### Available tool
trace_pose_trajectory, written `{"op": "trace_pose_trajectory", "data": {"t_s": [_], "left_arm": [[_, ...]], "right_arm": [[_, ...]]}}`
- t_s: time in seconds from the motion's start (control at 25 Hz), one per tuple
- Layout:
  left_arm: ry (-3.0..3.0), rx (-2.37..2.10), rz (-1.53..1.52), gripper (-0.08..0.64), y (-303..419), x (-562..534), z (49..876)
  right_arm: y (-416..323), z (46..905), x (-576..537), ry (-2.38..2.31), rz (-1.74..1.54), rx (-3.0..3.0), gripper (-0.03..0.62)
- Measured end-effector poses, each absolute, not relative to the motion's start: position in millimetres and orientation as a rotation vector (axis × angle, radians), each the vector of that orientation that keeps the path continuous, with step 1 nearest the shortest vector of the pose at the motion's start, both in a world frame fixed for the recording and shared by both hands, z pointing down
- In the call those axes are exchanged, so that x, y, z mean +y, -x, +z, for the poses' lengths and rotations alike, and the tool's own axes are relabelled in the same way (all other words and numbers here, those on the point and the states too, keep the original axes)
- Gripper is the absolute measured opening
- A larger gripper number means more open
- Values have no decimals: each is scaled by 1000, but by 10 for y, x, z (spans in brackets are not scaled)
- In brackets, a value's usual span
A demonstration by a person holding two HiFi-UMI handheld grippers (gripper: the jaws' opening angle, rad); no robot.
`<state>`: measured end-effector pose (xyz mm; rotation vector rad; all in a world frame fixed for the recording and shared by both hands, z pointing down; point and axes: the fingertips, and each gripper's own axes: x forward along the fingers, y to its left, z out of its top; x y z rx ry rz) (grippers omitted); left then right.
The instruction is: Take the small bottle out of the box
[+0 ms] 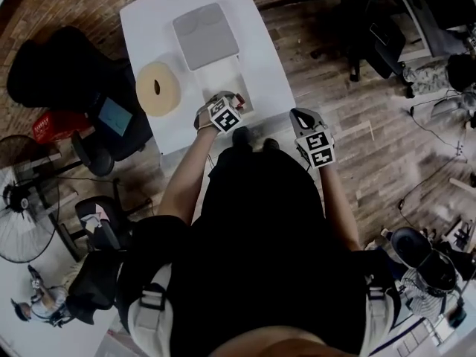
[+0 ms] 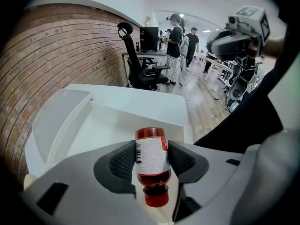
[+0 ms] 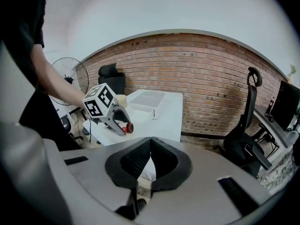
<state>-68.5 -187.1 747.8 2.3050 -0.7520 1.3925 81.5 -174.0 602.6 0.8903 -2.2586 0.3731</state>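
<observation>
Left gripper [image 2: 152,162] is clamped on the red bottle [image 2: 151,153], cap toward the camera, at the 6 o'clock edge of the open white box [image 1: 223,80]. Right gripper [image 3: 150,165], jaws together and empty, hangs at the left gripper's 3 o'clock, off the table [image 1: 264,58].

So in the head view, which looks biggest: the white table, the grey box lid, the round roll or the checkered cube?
Largest to smallest:
1. white table
2. grey box lid
3. round roll
4. marker cube on the left tool, smallest even though it is nearer the camera
</observation>
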Motion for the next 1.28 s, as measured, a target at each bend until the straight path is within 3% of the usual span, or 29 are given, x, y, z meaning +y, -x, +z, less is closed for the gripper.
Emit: {"op": "trace_pose_trajectory", "data": {"t_s": [1.28], "left_arm": [[-2297, -1156, 1082, 225, -25, -1209, 6210]], "right_arm": [[-1142, 5980, -1451, -552, 260, -2404, -2]]}}
